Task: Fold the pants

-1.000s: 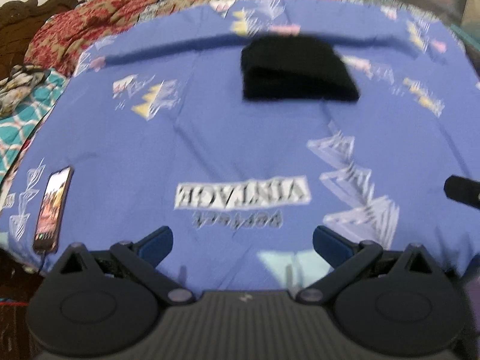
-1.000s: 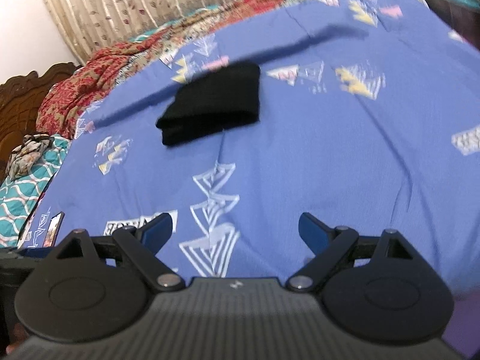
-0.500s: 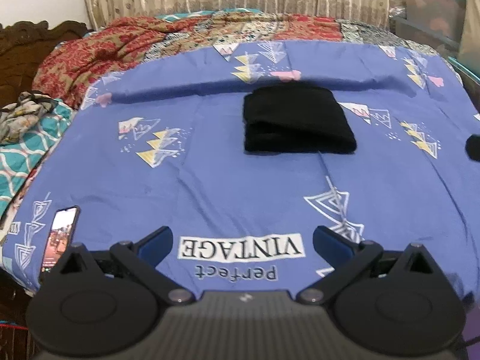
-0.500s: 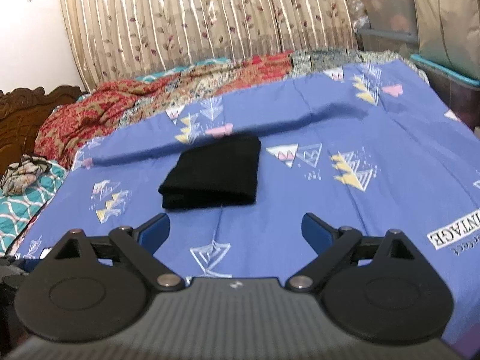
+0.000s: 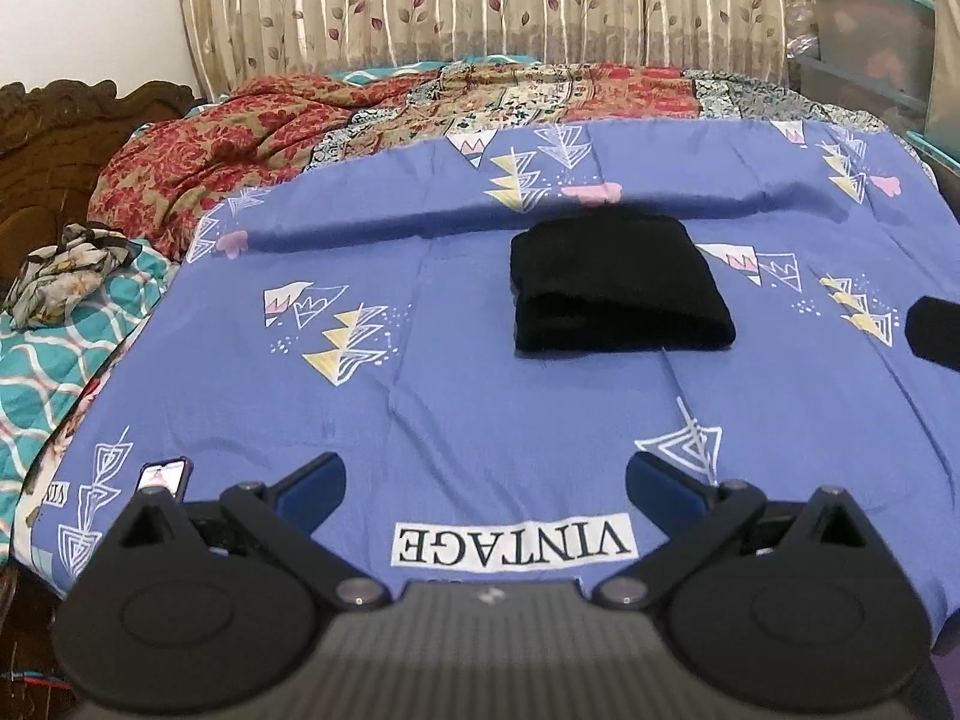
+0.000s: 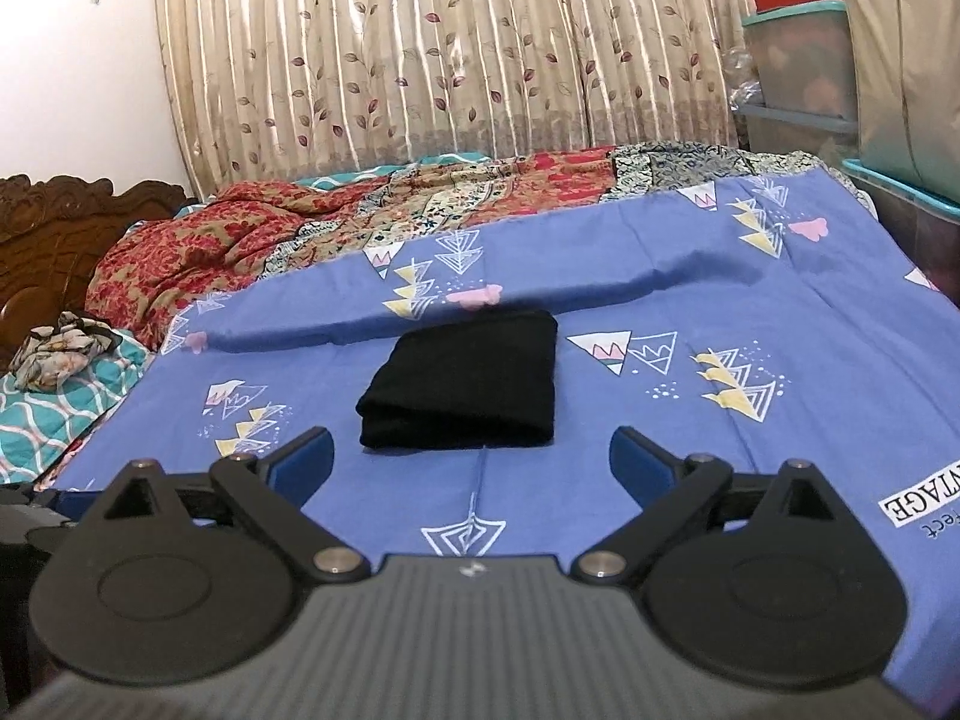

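Nearest in the left wrist view, the left hand-held gripper [image 5: 483, 483] has its jaws spread wide with nothing between them but the blue bedsheet [image 5: 456, 414]; in the right wrist view the right hand-held gripper [image 6: 471, 459] is likewise splayed, its jaws having just been opening to their fullest, and it too holds nothing; both hang clear above the near part of the bed, apart from the cloth. At the near left edge of the sheet a phone [image 5: 163, 475] lies with its screen lit, partly hidden behind the left gripper's frame; just beyond the jaws a white label printed VINTAGE [image 5: 513, 543] sits on the sheet. Farther out, around the middle of the bed, the black pants [image 5: 618, 285] lie as a compact rectangular bundle, layers stacked and edges fairly even, touching only the sheet and well apart from both grippers. Beyond them a ridge in the sheet runs across, then a red patterned quilt [image 5: 252, 138] lies rumpled along the far side, and a leaf-print curtain [image 5: 480, 0] closes the back. Judging by the tidy bundle and the empty jaws, the folding looks finished and the step in hand is the release and retreat; the next move probably calls for little more than keeping both grippers off the stack, or a light press if the top layer springs up.
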`<action>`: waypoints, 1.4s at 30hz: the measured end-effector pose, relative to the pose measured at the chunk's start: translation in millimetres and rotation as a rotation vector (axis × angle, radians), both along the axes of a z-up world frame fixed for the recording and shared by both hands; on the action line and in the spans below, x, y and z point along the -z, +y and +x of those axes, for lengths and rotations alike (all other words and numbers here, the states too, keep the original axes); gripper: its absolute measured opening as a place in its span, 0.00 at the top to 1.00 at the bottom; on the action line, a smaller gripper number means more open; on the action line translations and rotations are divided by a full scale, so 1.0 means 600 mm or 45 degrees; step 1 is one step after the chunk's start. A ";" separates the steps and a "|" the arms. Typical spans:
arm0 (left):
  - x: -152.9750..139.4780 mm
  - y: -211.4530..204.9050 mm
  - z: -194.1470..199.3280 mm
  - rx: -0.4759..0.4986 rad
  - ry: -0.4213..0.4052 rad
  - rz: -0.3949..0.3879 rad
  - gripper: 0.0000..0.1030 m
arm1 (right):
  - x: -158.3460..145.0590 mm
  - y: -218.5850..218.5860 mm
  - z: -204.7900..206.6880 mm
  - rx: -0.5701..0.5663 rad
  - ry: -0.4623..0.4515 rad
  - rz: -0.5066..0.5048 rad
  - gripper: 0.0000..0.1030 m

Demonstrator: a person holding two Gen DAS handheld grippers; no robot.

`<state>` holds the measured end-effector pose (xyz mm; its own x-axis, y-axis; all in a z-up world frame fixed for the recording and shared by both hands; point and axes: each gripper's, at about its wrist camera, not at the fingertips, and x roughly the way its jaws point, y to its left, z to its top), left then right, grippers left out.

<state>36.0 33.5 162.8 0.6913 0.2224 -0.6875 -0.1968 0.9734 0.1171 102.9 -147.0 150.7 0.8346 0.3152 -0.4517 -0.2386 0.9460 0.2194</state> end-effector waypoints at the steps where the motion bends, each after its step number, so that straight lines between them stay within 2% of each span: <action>1: -0.002 0.000 0.001 0.002 0.000 -0.010 0.00 | -0.001 0.000 -0.001 0.001 -0.005 0.005 0.03; 7: -0.009 -0.010 -0.002 0.008 -0.022 -0.004 0.00 | -0.007 0.001 -0.016 0.016 -0.056 0.016 0.03; 11: -0.005 -0.013 -0.003 0.012 0.001 -0.026 0.00 | -0.004 -0.001 -0.017 0.028 -0.057 0.029 0.03; 27: 0.055 -0.028 -0.015 0.049 0.196 -0.080 0.00 | 0.038 -0.005 -0.024 0.051 0.059 0.046 0.03; 42: 0.104 -0.034 -0.018 0.066 0.318 -0.048 0.00 | 0.079 -0.002 -0.026 0.048 0.173 0.052 0.03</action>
<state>25.3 13.2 100.3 0.5089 0.1624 -0.8454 -0.1162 0.9860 0.1195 87.1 -148.3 103.5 0.7785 0.3051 -0.5485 -0.1684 0.9434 0.2857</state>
